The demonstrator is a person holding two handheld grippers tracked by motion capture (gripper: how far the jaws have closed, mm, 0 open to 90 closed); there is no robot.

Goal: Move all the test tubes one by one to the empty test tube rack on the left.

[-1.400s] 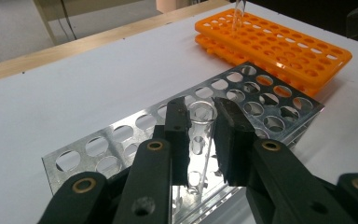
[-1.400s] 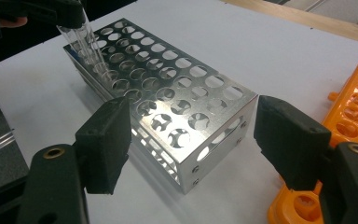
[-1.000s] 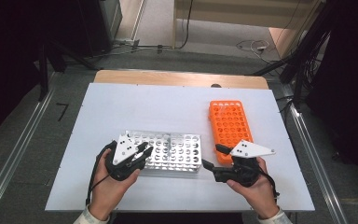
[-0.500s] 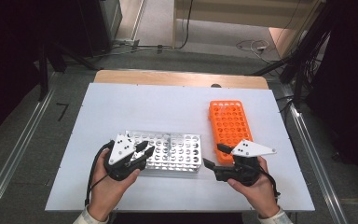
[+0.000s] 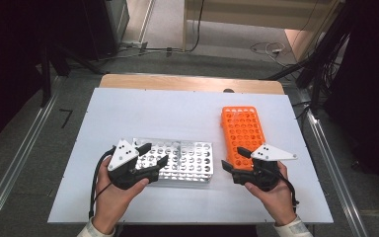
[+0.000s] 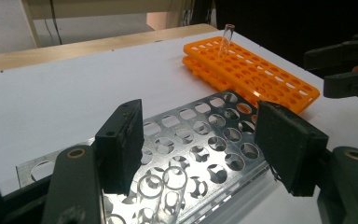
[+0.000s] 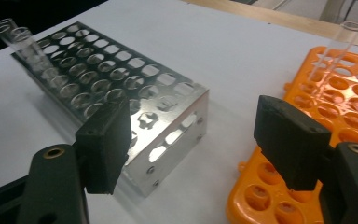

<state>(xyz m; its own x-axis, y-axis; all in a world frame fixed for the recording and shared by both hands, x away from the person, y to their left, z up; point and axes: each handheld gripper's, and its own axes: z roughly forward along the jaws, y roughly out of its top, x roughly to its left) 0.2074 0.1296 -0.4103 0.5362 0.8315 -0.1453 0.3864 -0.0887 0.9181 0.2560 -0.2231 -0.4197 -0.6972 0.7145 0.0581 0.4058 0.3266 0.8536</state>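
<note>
A perforated metal tube rack (image 5: 182, 160) lies on the white table, and an orange plastic rack (image 5: 244, 131) lies to its right. My left gripper (image 5: 154, 153) hovers over the metal rack's left end. Its jaws have just been opening and now stand apart. In the left gripper view, clear glass tubes (image 6: 161, 186) stand in the rack below my left gripper (image 6: 200, 126), touching neither pad. My right gripper (image 5: 233, 158) is open between the two racks, at the orange rack's near end. A single clear tube (image 7: 340, 39) stands in the orange rack (image 7: 335, 107). My right gripper (image 7: 205, 121) holds nothing.
The white board (image 5: 153, 113) has bare room behind both racks and along its left side. A wooden table edge (image 5: 187, 83) runs along the far side. Metal rails (image 5: 19, 163) flank the table, and cables lie on the floor beyond.
The left gripper's jaws have opened over the metal rack's left end, where they were closed before. Neither hand has shifted noticeably, and the racks lie where they were.
</note>
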